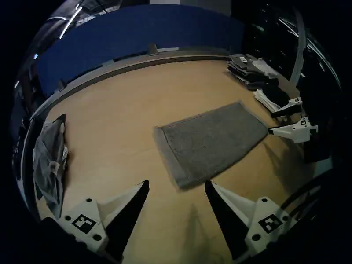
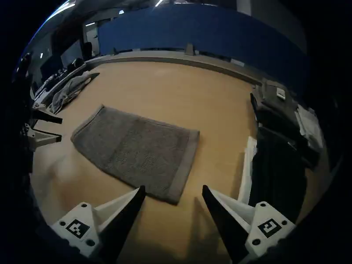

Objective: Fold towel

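Over at the left edge of the table a crumpled grey cloth lies in a heap, out of play. Next along, the left gripper hovers just short of the near corner of the towel, its fingers spread wide with nothing between them, and they seem to touch nothing. The towel lies flat in the middle of the wooden top, one grey rectangle with no fresh fold that I can see, so I take this as the very start: the reach for the grasp. Beyond its other end the right gripper hovers likewise, fingers parted and empty, just off a corner. Next, I judge, each must drop onto its corner, pinch the edge up off the wood, and carry it across to the opposite side. At the far right a stack of folded dark cloths stands clear of the work
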A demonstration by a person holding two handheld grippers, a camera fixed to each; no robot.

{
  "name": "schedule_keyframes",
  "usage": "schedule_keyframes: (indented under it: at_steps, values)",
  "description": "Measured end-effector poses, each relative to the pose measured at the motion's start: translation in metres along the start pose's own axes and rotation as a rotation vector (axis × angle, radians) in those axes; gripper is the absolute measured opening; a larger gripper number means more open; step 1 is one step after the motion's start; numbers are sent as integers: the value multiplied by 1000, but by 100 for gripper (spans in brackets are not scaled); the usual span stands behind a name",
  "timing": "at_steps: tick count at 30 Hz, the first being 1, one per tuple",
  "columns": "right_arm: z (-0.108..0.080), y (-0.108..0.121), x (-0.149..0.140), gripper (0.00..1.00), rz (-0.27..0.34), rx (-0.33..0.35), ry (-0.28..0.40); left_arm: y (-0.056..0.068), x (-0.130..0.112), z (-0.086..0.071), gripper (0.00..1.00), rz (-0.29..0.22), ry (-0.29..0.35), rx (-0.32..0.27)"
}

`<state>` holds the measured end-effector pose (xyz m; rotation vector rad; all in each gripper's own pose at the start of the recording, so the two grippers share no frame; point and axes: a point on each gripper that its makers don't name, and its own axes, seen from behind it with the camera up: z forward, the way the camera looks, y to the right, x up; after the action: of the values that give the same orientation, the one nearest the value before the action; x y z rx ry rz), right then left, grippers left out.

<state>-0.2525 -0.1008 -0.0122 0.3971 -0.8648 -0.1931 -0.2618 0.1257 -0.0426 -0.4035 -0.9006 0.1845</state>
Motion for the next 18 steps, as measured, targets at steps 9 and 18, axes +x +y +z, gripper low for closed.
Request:
schedule_keyframes:
  at_steps: [9,18]
  values:
    - [2,-1,-3,97,-13,20,-11,-8,7,-5,83,-5,15,18]
    - [7,-10,-13,70,-31,66,-48,-21,0,-13,86,-21,13,51]
